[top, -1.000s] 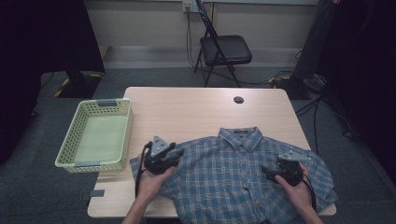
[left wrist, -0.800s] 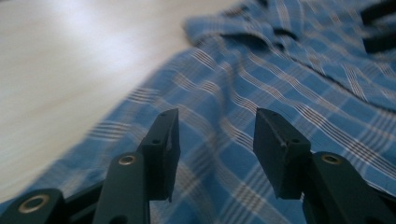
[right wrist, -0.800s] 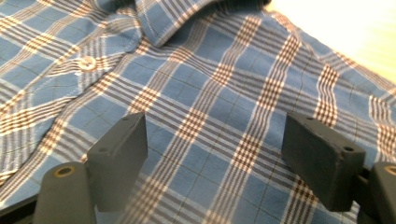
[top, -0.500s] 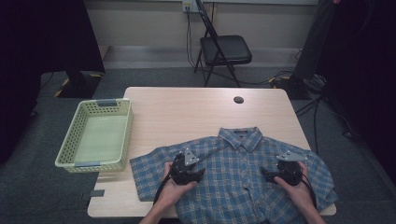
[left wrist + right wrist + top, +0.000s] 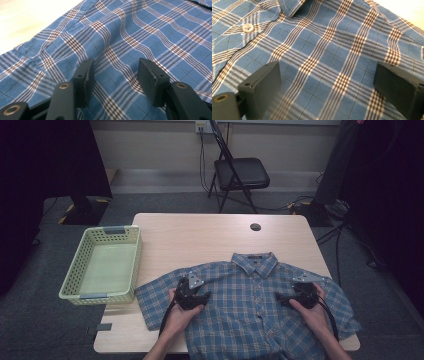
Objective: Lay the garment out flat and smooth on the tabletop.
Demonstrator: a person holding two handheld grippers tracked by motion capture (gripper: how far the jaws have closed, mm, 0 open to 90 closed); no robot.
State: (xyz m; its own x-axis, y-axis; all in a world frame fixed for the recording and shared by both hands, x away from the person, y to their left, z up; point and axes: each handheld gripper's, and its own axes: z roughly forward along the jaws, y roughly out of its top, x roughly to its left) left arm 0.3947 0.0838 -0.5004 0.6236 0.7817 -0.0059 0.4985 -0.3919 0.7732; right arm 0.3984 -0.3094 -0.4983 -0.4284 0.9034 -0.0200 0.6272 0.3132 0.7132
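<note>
A blue plaid short-sleeved shirt (image 5: 250, 315) lies spread flat, buttoned, on the near half of the table, collar (image 5: 255, 261) away from me. My left gripper (image 5: 204, 296) rests low over the shirt's left chest. Its jaws stand open with cloth (image 5: 140, 32) under them, after just closing a little; nothing is pinched. My right gripper (image 5: 281, 298) sits over the right chest and points inward. Its jaws have just been opening and now stand wide over flat fabric (image 5: 324, 37), near a white button (image 5: 248, 28).
An empty pale green basket (image 5: 75, 270) stands at the table's left edge. Bare wooden tabletop (image 5: 200, 235) lies beyond the shirt, with a small black disc (image 5: 255, 226) at the back. A black folding chair (image 5: 240, 172) stands behind the table.
My left hand has moved right and down, from the shirt's left shoulder onto its chest. The left sleeve now lies spread out. The right hand has shifted only slightly.
</note>
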